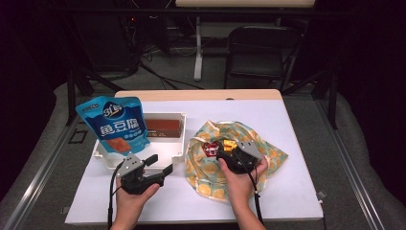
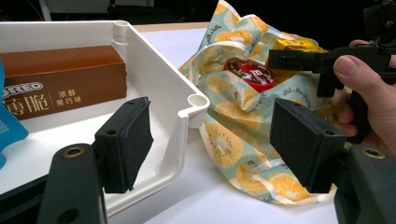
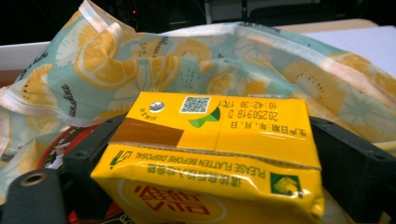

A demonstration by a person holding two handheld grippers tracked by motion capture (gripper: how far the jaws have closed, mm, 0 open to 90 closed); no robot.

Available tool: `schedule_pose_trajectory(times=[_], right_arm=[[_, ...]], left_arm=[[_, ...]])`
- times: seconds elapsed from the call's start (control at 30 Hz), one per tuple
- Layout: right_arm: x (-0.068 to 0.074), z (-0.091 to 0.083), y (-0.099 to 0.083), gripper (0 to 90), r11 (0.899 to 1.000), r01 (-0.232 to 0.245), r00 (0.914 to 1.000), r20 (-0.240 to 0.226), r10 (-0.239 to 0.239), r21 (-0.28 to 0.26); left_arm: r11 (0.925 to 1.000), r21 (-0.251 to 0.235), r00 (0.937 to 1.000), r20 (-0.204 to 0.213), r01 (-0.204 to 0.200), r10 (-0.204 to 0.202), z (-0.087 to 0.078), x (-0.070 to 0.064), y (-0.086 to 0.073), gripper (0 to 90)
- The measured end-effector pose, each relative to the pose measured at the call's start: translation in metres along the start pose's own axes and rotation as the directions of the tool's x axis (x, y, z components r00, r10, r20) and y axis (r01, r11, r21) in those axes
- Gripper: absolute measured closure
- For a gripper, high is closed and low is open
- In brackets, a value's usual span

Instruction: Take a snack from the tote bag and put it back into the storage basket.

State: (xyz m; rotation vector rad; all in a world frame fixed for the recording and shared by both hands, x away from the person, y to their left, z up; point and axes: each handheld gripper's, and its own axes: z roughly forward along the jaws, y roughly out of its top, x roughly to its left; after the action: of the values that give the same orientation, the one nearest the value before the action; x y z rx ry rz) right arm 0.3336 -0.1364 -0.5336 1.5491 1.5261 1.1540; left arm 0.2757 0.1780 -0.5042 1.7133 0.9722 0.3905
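Unpacking stood partway: at centre frame the right hand-held gripper (image 1: 229,152) clamped the yellow carton (image 3: 215,154) inside the fruit-print bag (image 1: 268,148), red packet (image 2: 247,73) remaining; the left hand-held gripper (image 1: 160,165) gaped empty beside the white tray (image 1: 181,143).

The yellow drink carton (image 3: 212,154) runs off the bottom edge in the right gripper view, its red lettering cut through. It covers the inner faces of the right tongs (image 3: 210,172), so the contact itself is out of sight. Beside it, the red packet (image 3: 58,151) is mostly buried under the fruit-print cloth bag (image 3: 196,60) and a black jaw. In the high view the carton is too small to read. In the left gripper view, the brown biscuit box (image 2: 60,79) is clipped by the left edge, and the blue pouch (image 2: 9,128) is a mere sliver there. The white tray (image 2: 161,88) hides its own floor behind the near wall.
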Motion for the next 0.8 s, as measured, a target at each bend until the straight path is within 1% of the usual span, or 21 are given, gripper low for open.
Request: schedule_pose_trajectory(times=[0.1, 0.17, 0.27, 0.4, 0.5, 0.57, 0.7, 0.8], right_arm=[[0.000, 0.001, -0.002, 17.4, 1.000, -0.002, 0.9998, -0.019, 0.002, -0.003], [0.001, 0.001, -0.003, 19.1, 1.000, 0.005, 1.0000, -0.005, -0.005, -0.020], [0.000, 0.001, -0.003, 20.4, 1.000, 0.009, 0.9999, -0.007, -0.009, -0.011], [-0.006, 0.000, 0.000, 22.1, 1.000, 0.014, 0.9993, -0.035, -0.014, 0.003], [-0.010, -0.001, 0.001, 23.0, 0.999, 0.036, 0.9982, -0.049, -0.035, 0.012], [-0.013, -0.003, 0.003, 23.5, 0.998, 0.048, 0.9966, -0.068, -0.046, 0.030], [-0.019, -0.006, 0.005, 23.9, 0.997, 0.063, 0.9935, -0.097, -0.059, 0.041], [-0.024, -0.010, 0.008, 24.1, 0.997, 0.062, 0.9917, -0.115, -0.058, 0.036]], left_arm=[[1.0000, 0.006, 1.0000, 0.003, 0.000, 0.000, 0.001, 0.000, -0.001, 29.5], [1.0000, 0.006, 1.0000, 0.004, 0.002, -0.002, 0.001, -0.001, -0.001, 29.5], [1.0000, 0.006, 1.0000, 0.007, -0.004, 0.004, 0.001, -0.002, -0.001, 29.5], [1.0000, 0.006, 0.9999, 0.009, -0.004, 0.004, 0.001, -0.002, -0.001, 29.5], [1.0000, 0.008, 0.9999, 0.011, -0.004, 0.004, 0.003, -0.002, -0.002, 29.5], [0.9999, 0.008, 0.9999, 0.015, -0.006, 0.006, 0.004, -0.003, -0.002, 29.5], [0.9999, 0.011, 0.9997, 0.021, -0.010, 0.010, 0.006, -0.005, -0.002, 29.5], [0.9999, 0.011, 0.9995, 0.029, -0.013, 0.012, 0.009, -0.006, -0.002, 29.6]])
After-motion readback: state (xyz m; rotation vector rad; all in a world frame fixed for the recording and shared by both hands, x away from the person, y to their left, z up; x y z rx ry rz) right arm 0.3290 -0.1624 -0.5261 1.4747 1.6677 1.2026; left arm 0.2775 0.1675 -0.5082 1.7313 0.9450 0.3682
